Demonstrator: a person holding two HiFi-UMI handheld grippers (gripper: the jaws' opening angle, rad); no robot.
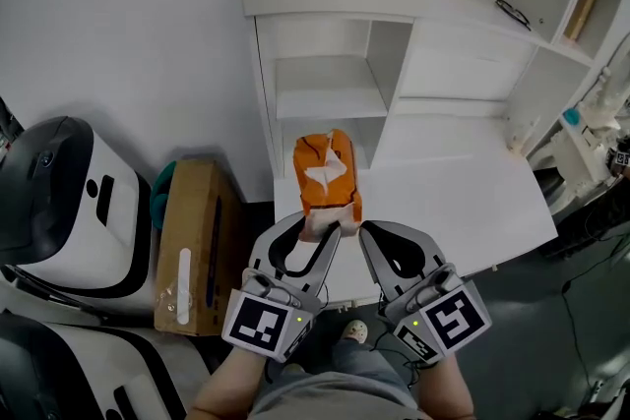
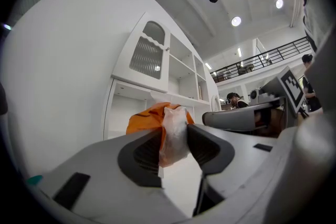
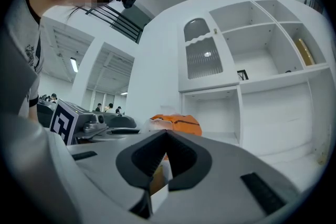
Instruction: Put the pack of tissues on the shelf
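**Head view against gripper views: tissue pack pinched in left gripper, in front of the shelf**

From above I see the pack of tissues (image 1: 327,174) at frame centre, over the near edge of the white desk top (image 1: 463,182) and below the open shelf (image 1: 325,98) of the white cabinet. It is not on the shelf. Only this view shows the brown cardboard box (image 1: 192,241) at lower left and the spectacles (image 1: 513,13) on a ledge at upper right.

Left gripper view gives the grip itself. The left gripper (image 1: 323,224) has its dark ribbed pads pressed on the pack's crumpled, translucent white end (image 2: 172,134), with the orange body bulging beyond.

Right gripper view shows the right gripper (image 3: 167,135) with its jaws pressed together and nothing between the tips. The pack sits beyond and left of them, apart.

Pack appearance: soft glossy orange film with thin dark lines, a white patch on top, wrinkled all over.
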